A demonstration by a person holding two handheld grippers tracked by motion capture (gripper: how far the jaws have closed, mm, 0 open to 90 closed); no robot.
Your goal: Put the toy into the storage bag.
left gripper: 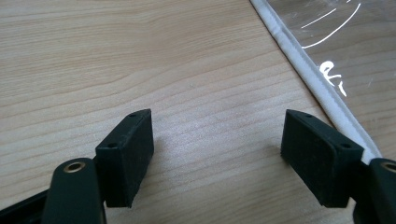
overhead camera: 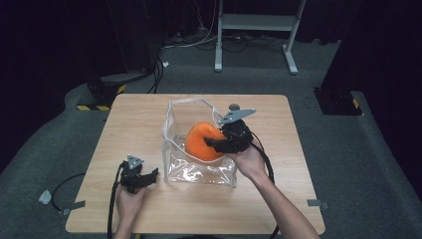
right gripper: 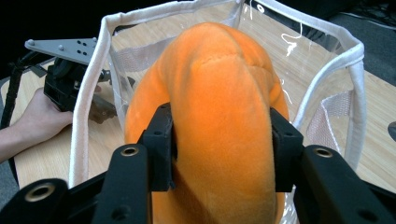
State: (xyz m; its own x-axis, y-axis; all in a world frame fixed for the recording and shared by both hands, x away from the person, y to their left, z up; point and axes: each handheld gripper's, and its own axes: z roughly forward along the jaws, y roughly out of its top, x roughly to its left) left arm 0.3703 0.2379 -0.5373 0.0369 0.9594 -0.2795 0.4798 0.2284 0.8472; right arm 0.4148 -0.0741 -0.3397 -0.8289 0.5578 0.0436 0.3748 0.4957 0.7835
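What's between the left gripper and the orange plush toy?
In the high view, bare table then the clear bag's near wall separate the left gripper from the plush.

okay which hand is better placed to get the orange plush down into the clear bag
The right. Its tool already squeezes the orange plush at the mouth of the clear bag. The left tool rests open on the table beside the bag, holding nothing.

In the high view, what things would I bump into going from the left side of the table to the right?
Open left black gripper → clear plastic bag with white trim → orange plush toy → right black gripper squeezing the toy.
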